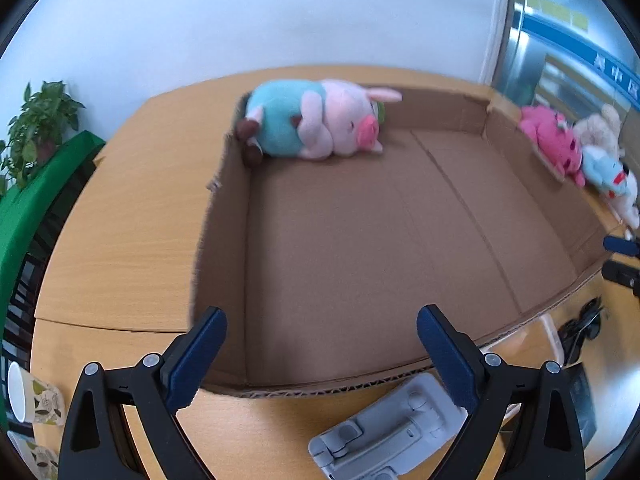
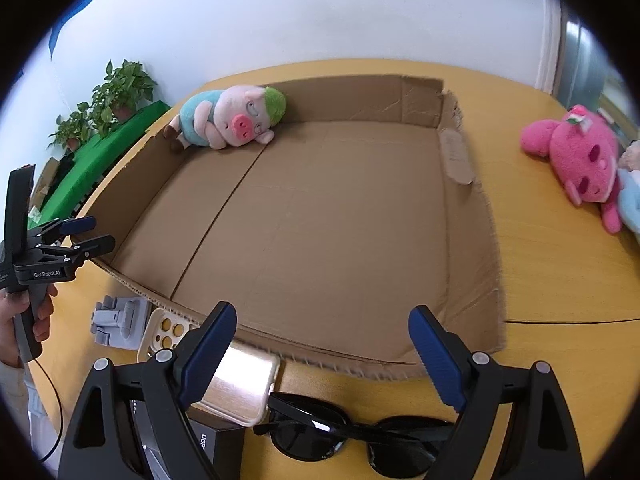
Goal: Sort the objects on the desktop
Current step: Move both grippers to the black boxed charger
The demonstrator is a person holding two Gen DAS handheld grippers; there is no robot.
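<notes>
A shallow cardboard box (image 1: 224, 208) (image 2: 472, 248) lies on the wooden table. A plush pig (image 1: 320, 120) (image 2: 228, 120) in a teal shirt lies in its far left corner. My left gripper (image 1: 320, 356) is open and empty above the box's near edge; it also shows in the right wrist view (image 2: 88, 232). My right gripper (image 2: 320, 344) is open and empty over black sunglasses (image 2: 352, 440) in front of the box. A pink plush (image 1: 552, 140) (image 2: 580, 160) lies on the table right of the box, beside a light blue plush (image 1: 604, 172) and a beige one (image 1: 600, 124).
A grey folding stand (image 1: 392, 428) (image 2: 116, 320), a cream case (image 2: 240, 384), a small palette (image 2: 168, 332) and a black box (image 2: 216, 448) sit before the cardboard box. Paper cups (image 1: 32, 400) stand at the left. Potted plants (image 2: 116, 96) stand on a green shelf (image 1: 32, 200).
</notes>
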